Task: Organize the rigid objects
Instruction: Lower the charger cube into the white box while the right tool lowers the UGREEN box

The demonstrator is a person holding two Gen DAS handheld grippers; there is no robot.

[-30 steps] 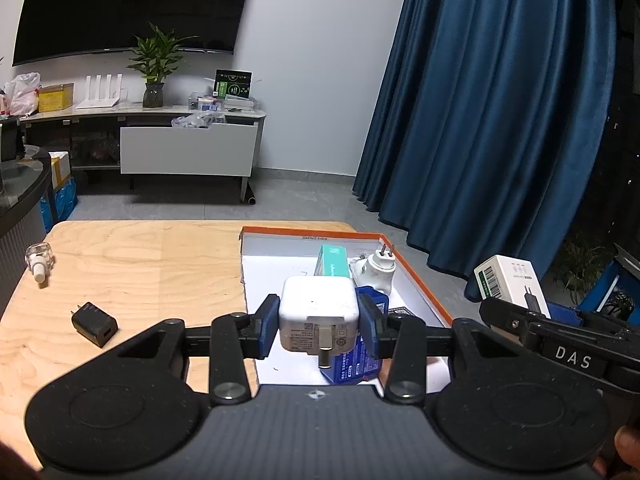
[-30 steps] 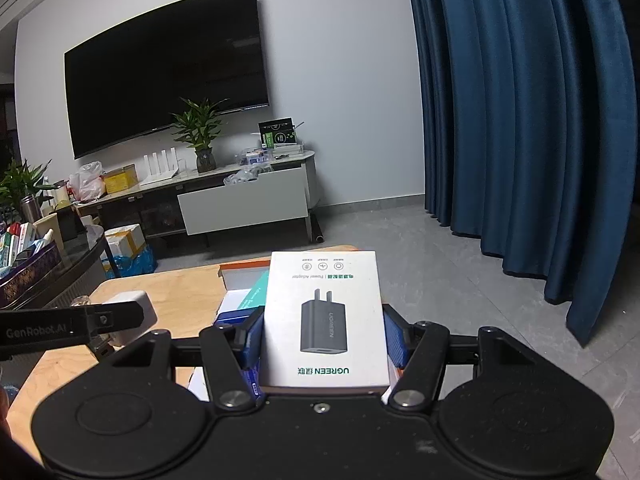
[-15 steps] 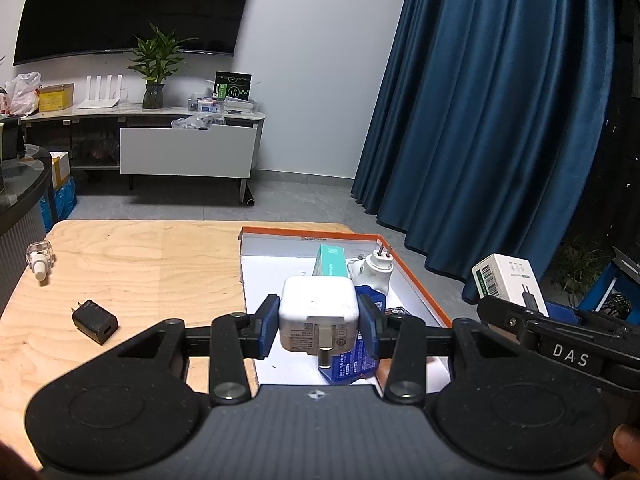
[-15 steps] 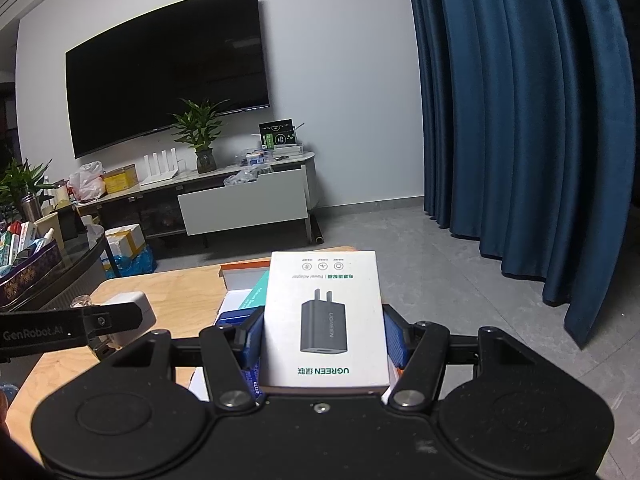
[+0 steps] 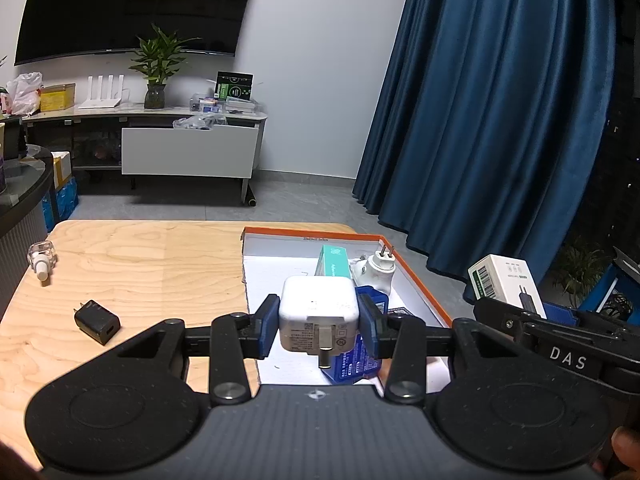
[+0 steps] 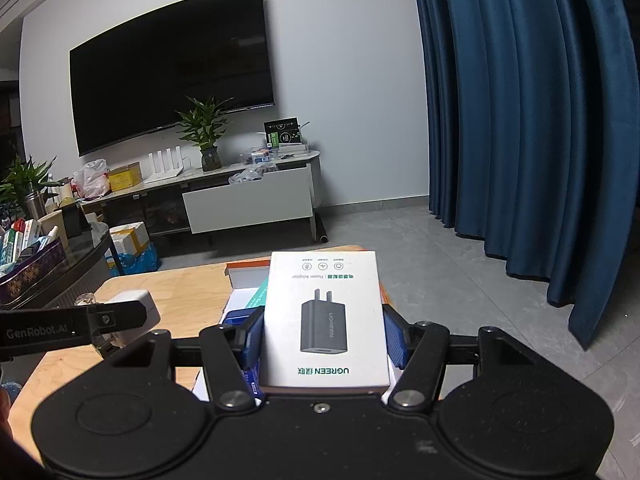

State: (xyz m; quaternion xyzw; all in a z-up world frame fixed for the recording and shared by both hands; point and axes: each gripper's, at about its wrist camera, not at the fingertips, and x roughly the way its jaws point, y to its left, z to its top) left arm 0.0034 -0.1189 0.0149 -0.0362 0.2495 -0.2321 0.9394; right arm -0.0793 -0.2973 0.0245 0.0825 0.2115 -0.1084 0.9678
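Between the left gripper's (image 5: 319, 326) fingers sat the white charger (image 5: 318, 312), pinched at both sides above the orange-rimmed tray (image 5: 416, 276) lying just ahead and below, while the right gripper (image 6: 324, 344) alongside clamped the adapter box (image 6: 324, 320), long axis pointing forward.

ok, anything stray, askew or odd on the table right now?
Two strays lie loose on the bare wooden table, outside the orange-rimmed box: a black charger on its side and a small clear bottle tipped over near the left edge. Inside the box, the white plug adapter leans with prongs up. Nothing looks spilled or damaged.
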